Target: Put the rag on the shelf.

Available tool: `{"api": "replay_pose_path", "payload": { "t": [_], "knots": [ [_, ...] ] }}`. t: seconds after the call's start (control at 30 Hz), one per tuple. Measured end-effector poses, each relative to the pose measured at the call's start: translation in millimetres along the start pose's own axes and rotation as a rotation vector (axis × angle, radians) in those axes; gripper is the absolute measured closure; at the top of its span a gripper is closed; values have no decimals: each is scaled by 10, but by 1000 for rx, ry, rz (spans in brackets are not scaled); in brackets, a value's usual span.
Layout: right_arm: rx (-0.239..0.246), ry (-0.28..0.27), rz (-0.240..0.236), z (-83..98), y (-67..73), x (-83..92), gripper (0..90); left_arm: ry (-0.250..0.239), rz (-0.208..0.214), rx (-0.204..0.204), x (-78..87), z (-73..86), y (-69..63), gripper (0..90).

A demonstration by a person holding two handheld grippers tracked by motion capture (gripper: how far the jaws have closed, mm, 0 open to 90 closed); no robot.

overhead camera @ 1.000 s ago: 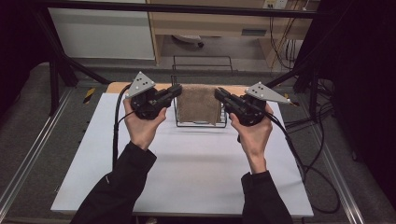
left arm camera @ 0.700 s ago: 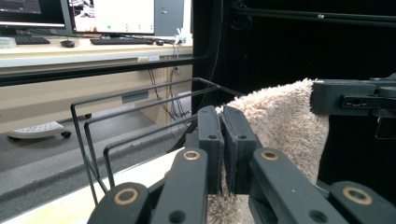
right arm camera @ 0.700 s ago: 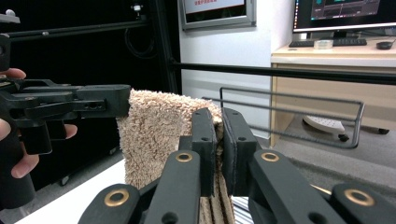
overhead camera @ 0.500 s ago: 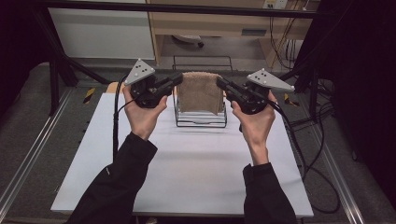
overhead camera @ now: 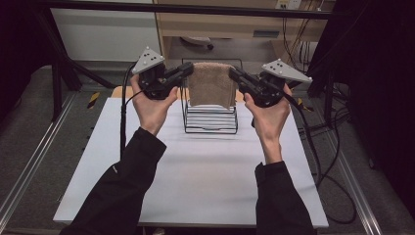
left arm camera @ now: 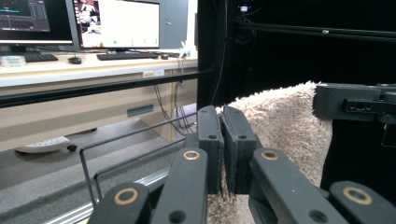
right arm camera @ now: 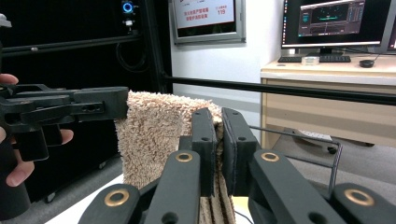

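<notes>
A beige fluffy towel (overhead camera: 211,84) hangs folded in the air above a black wire rack (overhead camera: 210,120) on the white table (overhead camera: 195,171). My left gripper (overhead camera: 188,70) is shut on the towel's left top edge. My right gripper (overhead camera: 232,73) is shut on its right top edge. In the left gripper view the jaws pinch the towel (left arm camera: 280,121) at my left gripper (left arm camera: 224,126), with the other gripper (left arm camera: 355,102) across. In the right gripper view my right gripper (right arm camera: 218,128) clamps the towel (right arm camera: 154,130), and the opposite gripper (right arm camera: 70,109) holds the far corner.
The wire rack stands at the table's far middle, under the towel. A desk (overhead camera: 220,24) lies beyond the table. Cables (overhead camera: 323,142) trail off the table's right side. Monitors (left arm camera: 112,23) and a keyboard sit on a desk in the left gripper view.
Both grippers rose and moved away from the person with the towel, lifting it from the rack until it hangs above it.
</notes>
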State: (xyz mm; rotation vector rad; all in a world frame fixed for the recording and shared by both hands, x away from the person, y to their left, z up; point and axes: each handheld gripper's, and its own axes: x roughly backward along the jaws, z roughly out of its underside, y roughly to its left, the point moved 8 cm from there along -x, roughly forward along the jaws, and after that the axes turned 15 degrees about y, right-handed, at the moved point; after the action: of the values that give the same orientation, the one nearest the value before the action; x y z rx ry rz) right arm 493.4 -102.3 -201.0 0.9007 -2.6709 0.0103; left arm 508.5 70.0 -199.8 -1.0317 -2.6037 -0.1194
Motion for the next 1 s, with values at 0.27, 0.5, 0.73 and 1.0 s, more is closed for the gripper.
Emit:
{"api": "replay_pose_path", "payload": {
  "t": [0.27, 0.5, 0.73, 1.0],
  "knots": [
    [-2, -5, 7, -126, -82, -87, 846, -11, -3, -2, -30, -109, 61, 861],
    [6, -15, 9, -251, -120, -124, 846, -24, 1, 3, -58, -195, 121, 861],
    [10, -23, 13, -350, -167, -186, 846, -27, -17, -9, -86, -291, 174, 861],
    [16, -39, 15, -470, -237, -245, 846, -31, -40, -15, -145, -417, 237, 861]
  ]
}}
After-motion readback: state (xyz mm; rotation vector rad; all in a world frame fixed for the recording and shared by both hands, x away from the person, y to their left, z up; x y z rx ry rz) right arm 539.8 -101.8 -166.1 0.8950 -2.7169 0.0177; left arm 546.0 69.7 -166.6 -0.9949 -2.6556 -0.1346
